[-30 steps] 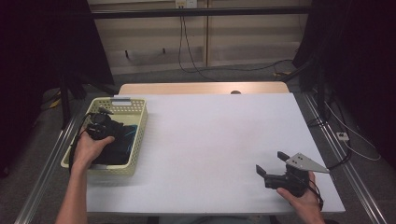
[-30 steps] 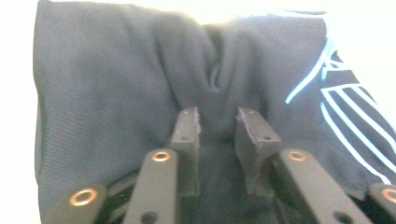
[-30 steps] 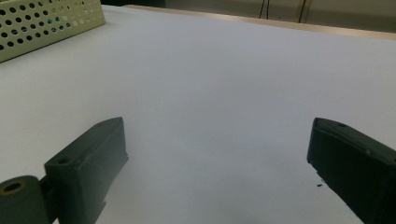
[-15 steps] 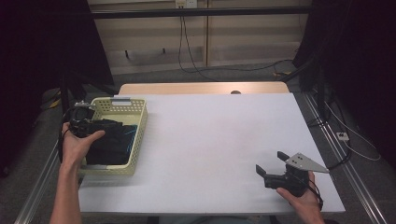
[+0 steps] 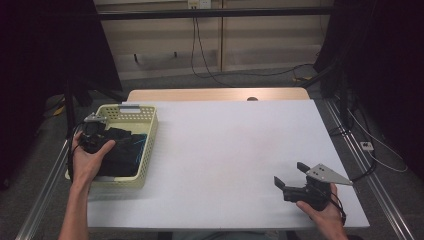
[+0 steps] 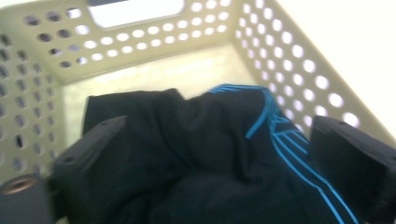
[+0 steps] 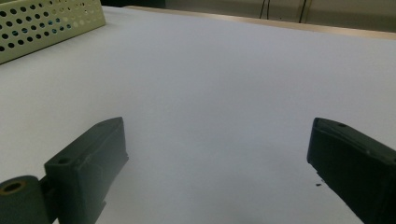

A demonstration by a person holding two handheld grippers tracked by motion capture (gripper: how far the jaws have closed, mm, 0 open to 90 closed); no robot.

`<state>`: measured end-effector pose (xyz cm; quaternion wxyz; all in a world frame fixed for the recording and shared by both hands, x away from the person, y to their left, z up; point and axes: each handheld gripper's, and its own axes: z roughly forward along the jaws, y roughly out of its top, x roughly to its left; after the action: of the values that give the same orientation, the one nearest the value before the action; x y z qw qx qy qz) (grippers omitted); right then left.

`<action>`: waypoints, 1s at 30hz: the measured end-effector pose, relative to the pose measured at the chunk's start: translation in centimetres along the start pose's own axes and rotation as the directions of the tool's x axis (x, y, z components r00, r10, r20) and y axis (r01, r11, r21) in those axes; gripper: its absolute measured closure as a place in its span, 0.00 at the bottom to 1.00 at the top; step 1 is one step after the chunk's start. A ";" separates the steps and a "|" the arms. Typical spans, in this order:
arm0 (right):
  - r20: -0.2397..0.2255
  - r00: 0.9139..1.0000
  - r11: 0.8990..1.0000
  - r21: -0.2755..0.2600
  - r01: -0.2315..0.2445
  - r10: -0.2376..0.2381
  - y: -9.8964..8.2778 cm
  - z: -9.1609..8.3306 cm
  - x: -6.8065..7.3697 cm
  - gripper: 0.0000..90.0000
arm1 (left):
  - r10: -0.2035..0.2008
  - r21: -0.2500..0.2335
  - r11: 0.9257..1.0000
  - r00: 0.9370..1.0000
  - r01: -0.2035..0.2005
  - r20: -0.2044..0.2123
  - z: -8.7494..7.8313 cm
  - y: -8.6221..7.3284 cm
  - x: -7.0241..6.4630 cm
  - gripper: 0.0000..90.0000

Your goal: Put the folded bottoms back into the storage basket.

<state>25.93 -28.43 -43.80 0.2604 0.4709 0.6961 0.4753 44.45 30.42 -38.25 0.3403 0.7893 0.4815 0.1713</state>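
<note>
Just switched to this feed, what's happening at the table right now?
A person holds a gripper in each hand. The left gripper hangs open over the pale yellow perforated plastic basket, jaws either side of the black garment with blue stripes lying inside, not closed on it. The right gripper sits open, low over the bare white tabletop, holding nothing.

Black blue-striped garment [image 6: 219, 154] crumpled in yellow basket [image 5: 145, 131]

Black garment [image 6: 205, 154] (blue-striped) in pale yellow perforated basket [image 6: 289, 60].
</note>
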 end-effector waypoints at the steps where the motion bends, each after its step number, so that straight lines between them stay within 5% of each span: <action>1: -0.002 1.000 1.000 -0.002 0.000 0.000 0.0 0.0 0.0 0.05 | 0.002 -0.007 1.000 1.000 -0.002 -0.003 -0.1 -0.1 -0.1 0.06; 5: -0.001 1.000 1.000 -0.004 -0.008 0.008 0.0 -0.1 -0.1 0.05 | -0.019 -0.074 0.997 1.000 0.018 -0.010 -0.6 -0.4 -0.4 0.07; 9: 0.000 1.000 1.000 -0.005 -0.009 0.009 0.0 -0.1 -0.2 0.05 | -0.036 -0.083 0.996 0.999 0.038 0.022 -0.9 -0.7 -0.5 0.07; 15: 0.004 1.000 1.000 -0.004 -0.007 0.007 0.0 -0.2 -0.2 0.05 | -0.031 -0.102 0.994 0.999 0.029 -0.014 -1.8 -1.0 -1.3 0.08; 19: 0.013 1.000 1.000 -0.003 -0.009 0.009 -0.1 -0.3 -0.3 0.05 | 0.022 -0.080 0.997 1.000 -0.022 0.008 -2.7 -1.2 -2.2 0.08; 30: 0.025 1.000 1.000 -0.003 -0.011 0.011 -0.1 -0.5 -0.2 0.05 | 0.030 -0.187 0.982 0.998 -0.038 -0.046 -4.3 -2.1 -2.9 0.07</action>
<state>25.56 -28.83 -43.74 0.2670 0.4802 0.6897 0.4717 39.11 30.17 -36.51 0.4000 0.7577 0.4569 0.2389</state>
